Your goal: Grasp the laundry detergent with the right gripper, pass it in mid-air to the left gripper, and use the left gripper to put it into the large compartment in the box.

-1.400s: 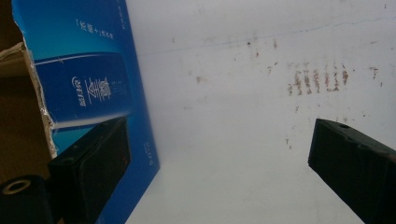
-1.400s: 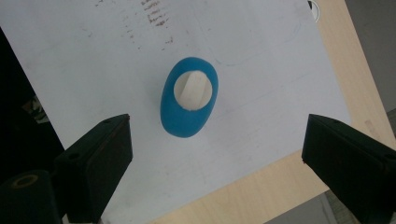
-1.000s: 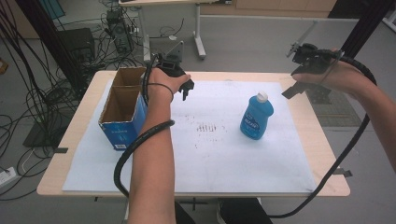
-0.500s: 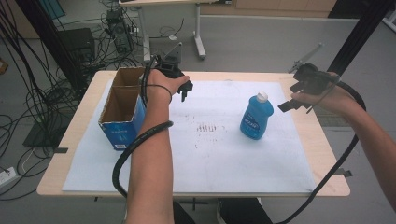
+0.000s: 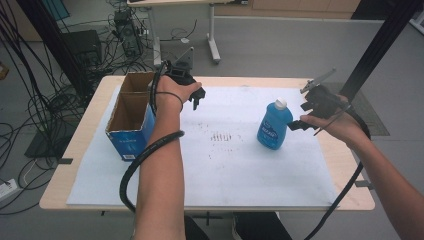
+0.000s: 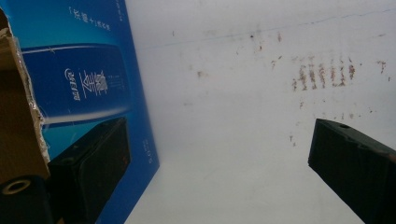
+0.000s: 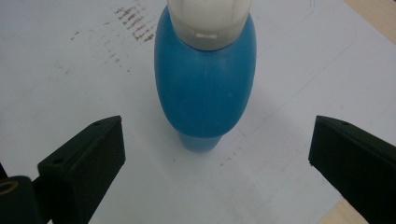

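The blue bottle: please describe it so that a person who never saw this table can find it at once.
On the white sheet covering the table, look right of centre, near the right gripper. There the blue bottle stands upright. Its white cap and rounded plastic body set it apart from the open blue cardboard box at the left.

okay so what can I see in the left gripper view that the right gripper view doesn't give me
Left gripper view: the blue printed side of the cardboard box, with its torn brown edge at far left, and the left gripper with jaws wide apart beside it.

Right gripper view: the blue bottle with its white cap, standing upright ahead of the right gripper, whose jaws are open and not touching it; a strip of bare wooden table at the corner.

Both: the white sheet with its rows of reddish-brown marks, and a pair of open black jaws.
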